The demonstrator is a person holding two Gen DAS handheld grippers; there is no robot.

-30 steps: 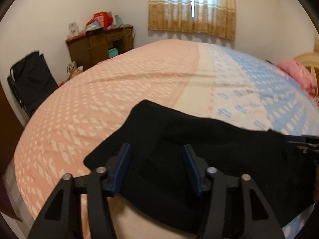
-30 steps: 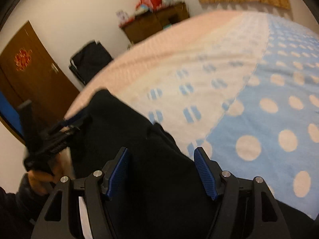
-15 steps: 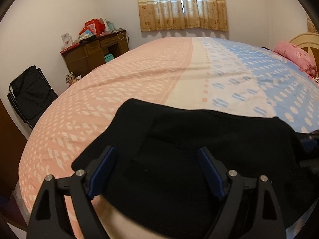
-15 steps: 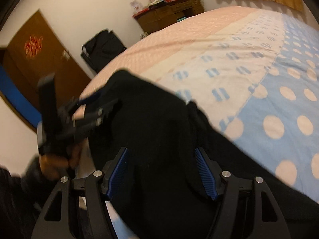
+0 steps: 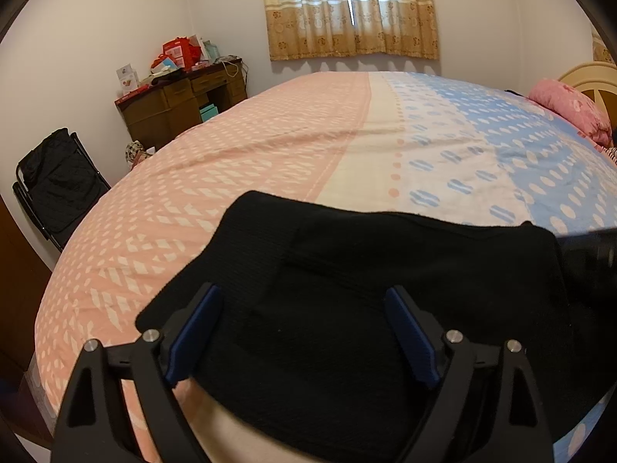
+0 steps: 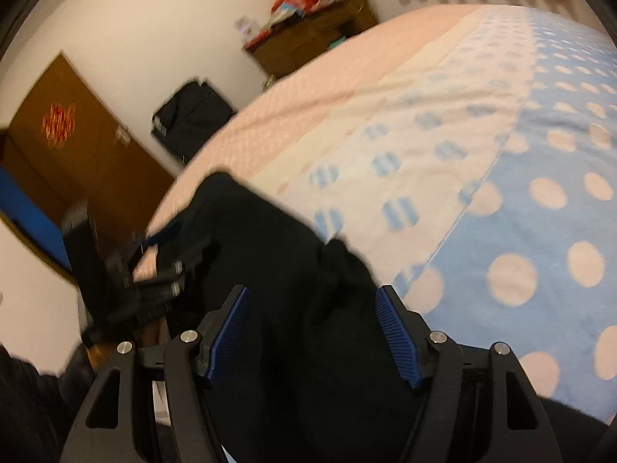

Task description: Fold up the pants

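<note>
Pants (image 5: pixel 385 308), black and folded, lie at six o'clock on your bed (image 5: pixel 270 162); your left gripper (image 5: pixel 300 332) and right gripper (image 6: pixel 312 332) hover over them, jaws spread wide, gripping nothing.

White walls (image 5: pixel 96 19) enclose a bed (image 5: pixel 270 162) with a pink, cream and blue patterned cover. A curtained window (image 5: pixel 351 7) glows behind it. A cluttered wooden desk (image 5: pixel 181 104) stands beside what looks like a dark folding chair (image 5: pixel 58 185); a brown door (image 6: pixel 69 146) shows.
</note>
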